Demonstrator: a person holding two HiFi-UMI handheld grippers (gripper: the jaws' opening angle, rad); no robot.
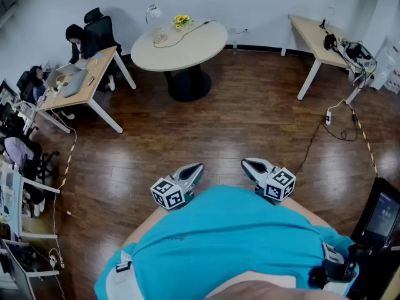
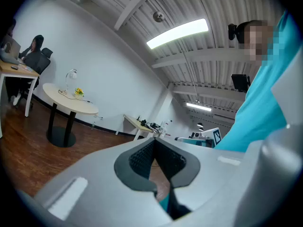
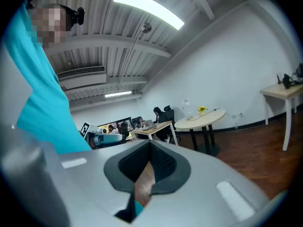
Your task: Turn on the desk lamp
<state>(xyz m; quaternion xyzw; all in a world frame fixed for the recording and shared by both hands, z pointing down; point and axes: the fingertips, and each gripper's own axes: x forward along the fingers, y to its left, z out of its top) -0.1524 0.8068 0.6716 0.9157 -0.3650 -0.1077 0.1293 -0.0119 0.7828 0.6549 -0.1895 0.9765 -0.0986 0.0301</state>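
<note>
The desk lamp (image 1: 154, 14), white with a curved neck, stands at the back left of a round beige table (image 1: 200, 52) far across the room, beside a small pot of yellow flowers (image 1: 182, 21). Its cable (image 1: 190, 31) runs over the tabletop. Both grippers are held close to the person's teal shirt, far from the table. The left gripper (image 1: 195, 169) and the right gripper (image 1: 247, 164) are shut with nothing in them. The left gripper view shows the lamp (image 2: 72, 77) small at the left; the right gripper view shows the lamp (image 3: 186, 105) on the table (image 3: 201, 118).
A desk (image 1: 81, 74) with laptops and seated people stands at the left. Another desk (image 1: 319, 36) with gear is at the back right. A power strip (image 1: 328, 117) and cable lie on the wood floor. A monitor (image 1: 381, 214) is at the lower right.
</note>
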